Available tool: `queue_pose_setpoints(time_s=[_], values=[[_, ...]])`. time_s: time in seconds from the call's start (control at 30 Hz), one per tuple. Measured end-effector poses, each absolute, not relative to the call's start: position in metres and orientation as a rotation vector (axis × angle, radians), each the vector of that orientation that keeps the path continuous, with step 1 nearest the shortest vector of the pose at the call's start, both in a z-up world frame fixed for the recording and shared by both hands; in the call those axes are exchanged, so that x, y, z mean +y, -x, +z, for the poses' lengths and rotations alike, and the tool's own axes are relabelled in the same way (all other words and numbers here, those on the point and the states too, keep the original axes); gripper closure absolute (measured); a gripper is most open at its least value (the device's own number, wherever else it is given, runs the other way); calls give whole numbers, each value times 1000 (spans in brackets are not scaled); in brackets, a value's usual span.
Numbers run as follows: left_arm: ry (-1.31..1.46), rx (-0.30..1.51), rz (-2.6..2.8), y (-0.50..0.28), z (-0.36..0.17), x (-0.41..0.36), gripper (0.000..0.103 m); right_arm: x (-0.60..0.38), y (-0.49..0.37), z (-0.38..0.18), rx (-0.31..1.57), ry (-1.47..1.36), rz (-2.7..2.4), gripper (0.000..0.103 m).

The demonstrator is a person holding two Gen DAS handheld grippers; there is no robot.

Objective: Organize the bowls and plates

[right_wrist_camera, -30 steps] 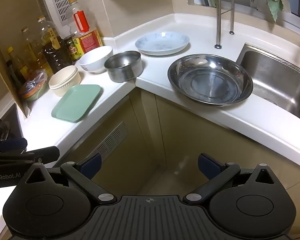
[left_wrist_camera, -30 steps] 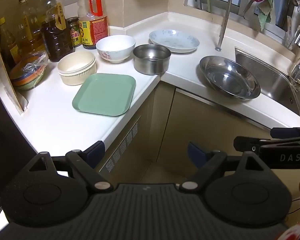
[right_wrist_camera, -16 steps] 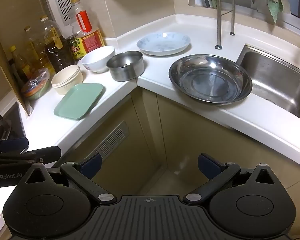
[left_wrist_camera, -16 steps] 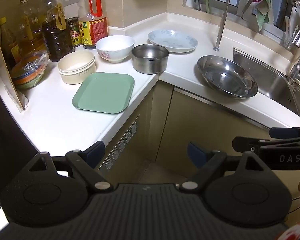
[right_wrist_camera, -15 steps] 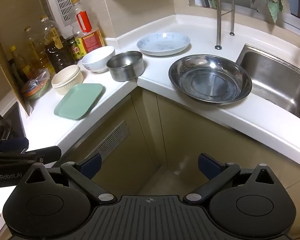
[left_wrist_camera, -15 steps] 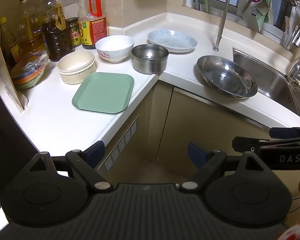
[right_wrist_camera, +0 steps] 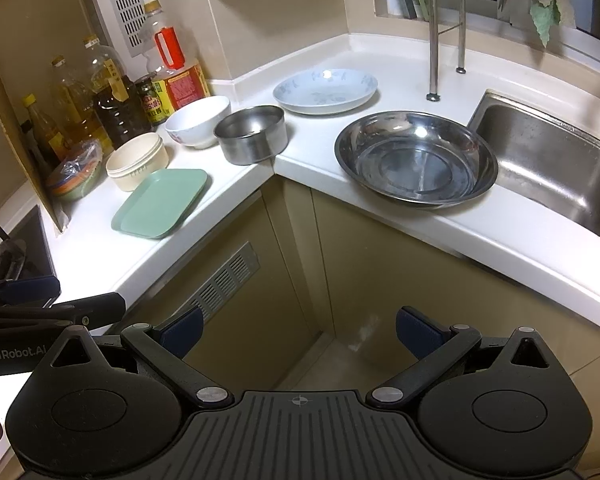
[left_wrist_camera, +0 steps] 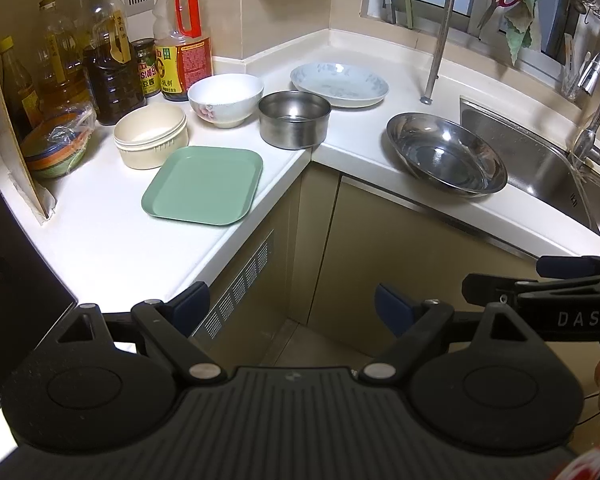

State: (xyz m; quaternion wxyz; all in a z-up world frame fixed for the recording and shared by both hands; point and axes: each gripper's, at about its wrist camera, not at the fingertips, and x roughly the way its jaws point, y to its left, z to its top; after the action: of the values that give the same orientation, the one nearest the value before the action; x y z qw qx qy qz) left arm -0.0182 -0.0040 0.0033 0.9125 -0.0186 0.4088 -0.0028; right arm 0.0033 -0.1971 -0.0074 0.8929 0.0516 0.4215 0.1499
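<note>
Both views crept nearer counter (left_wrist_camera: 100, 240); housings read "DAS", "GenRobot.AI".

left gripper (left_wrist_camera: 292, 306) black, blue pads | right gripper (right_wrist_camera: 298, 328) alike — silver pivot screws

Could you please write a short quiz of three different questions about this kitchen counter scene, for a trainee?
1. True or false: the round cream plastic container stands on the square green plastic plate.
2. Which dish lies nearest the sink? A) white ceramic bowl with flower print B) wide shallow steel basin C) pale blue patterned plate
3. Fill in: the left gripper and right gripper are both ____ and hold nothing.

Key: 1 false, it stands beside it; 2 B; 3 open.
</note>
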Motion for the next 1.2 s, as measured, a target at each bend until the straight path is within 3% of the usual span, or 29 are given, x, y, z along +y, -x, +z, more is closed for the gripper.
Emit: queue_pose_setpoints(time_s=[1.2], values=[[51, 849, -3, 14, 1, 5, 14, -189, -9, -9, 873, -96, 318, 1]])
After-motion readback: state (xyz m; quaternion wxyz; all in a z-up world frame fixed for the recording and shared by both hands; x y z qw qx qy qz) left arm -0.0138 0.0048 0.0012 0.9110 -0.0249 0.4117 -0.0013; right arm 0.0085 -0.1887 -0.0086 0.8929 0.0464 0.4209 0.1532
